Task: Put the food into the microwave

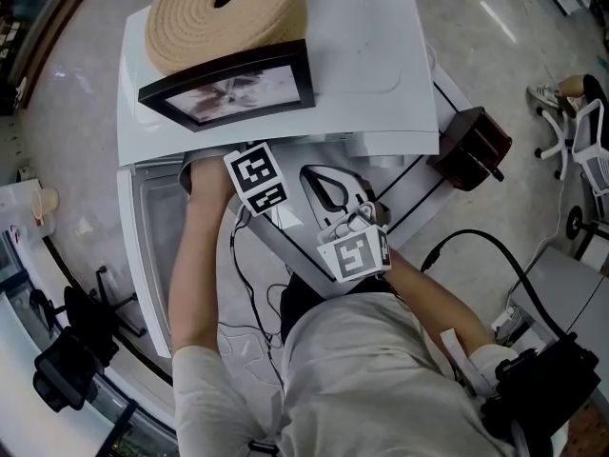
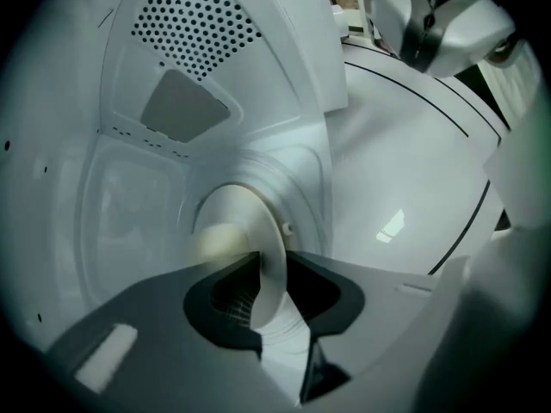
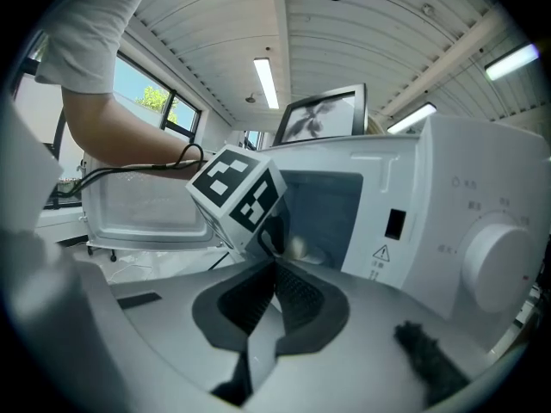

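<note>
Sitting on a white plate [image 2: 245, 209] inside the microwave [image 2: 172, 110], the food [image 2: 215, 241] shows as a pale, blurred lump. The plate's rim stands between the jaws of the left gripper [image 2: 274, 261], which are parted and not clamping it. The right gripper [image 3: 275, 269] hovers outside, facing the microwave's front, its jaws pressed together on nothing. The door [image 3: 146, 205] hangs open at the left. A picture frame [image 1: 233, 93] and a coiled mat [image 1: 228, 12] lie on top of the microwave.

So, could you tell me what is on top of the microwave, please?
A beige coiled roll and a black-framed picture propped on its near side sit on the white microwave. The picture hides the roll's lower front edge.
</note>
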